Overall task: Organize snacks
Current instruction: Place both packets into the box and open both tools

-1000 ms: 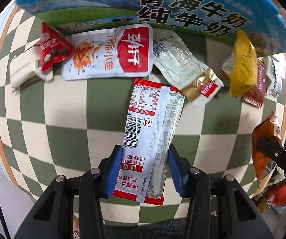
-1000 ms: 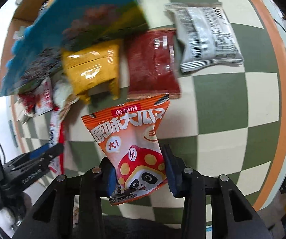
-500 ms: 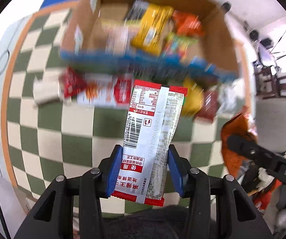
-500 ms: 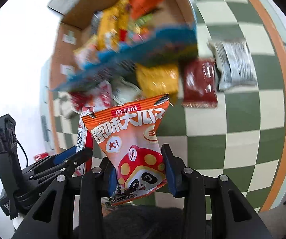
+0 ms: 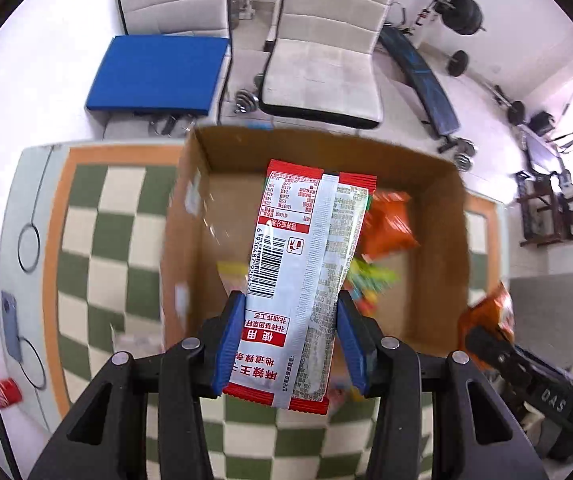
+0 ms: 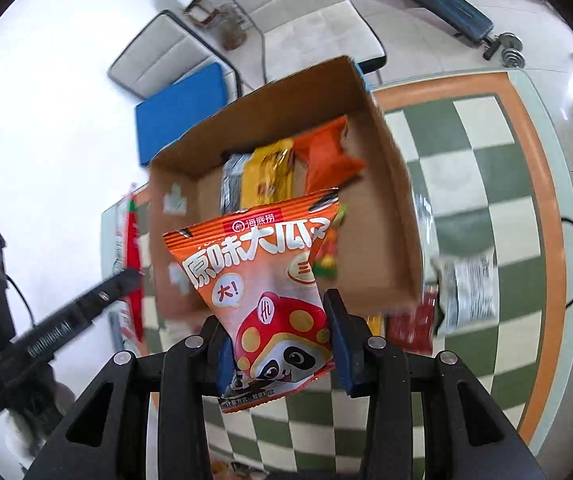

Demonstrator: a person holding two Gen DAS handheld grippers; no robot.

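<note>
My left gripper is shut on a long red and white snack packet and holds it high above the open cardboard box. My right gripper is shut on an orange sunflower-seed bag with a panda picture, also raised over the box. Inside the box lie an orange packet, a yellow packet and a grey one. The right gripper with its orange bag shows at the right edge of the left wrist view.
The box stands on a green and cream checkered table with an orange border. A dark red packet and a white packet lie on the table right of the box. Chairs and a blue cushion stand beyond the table.
Both grippers have lifted from near the tabletop to above the box, still holding their packets. The views now look down into the open box.
</note>
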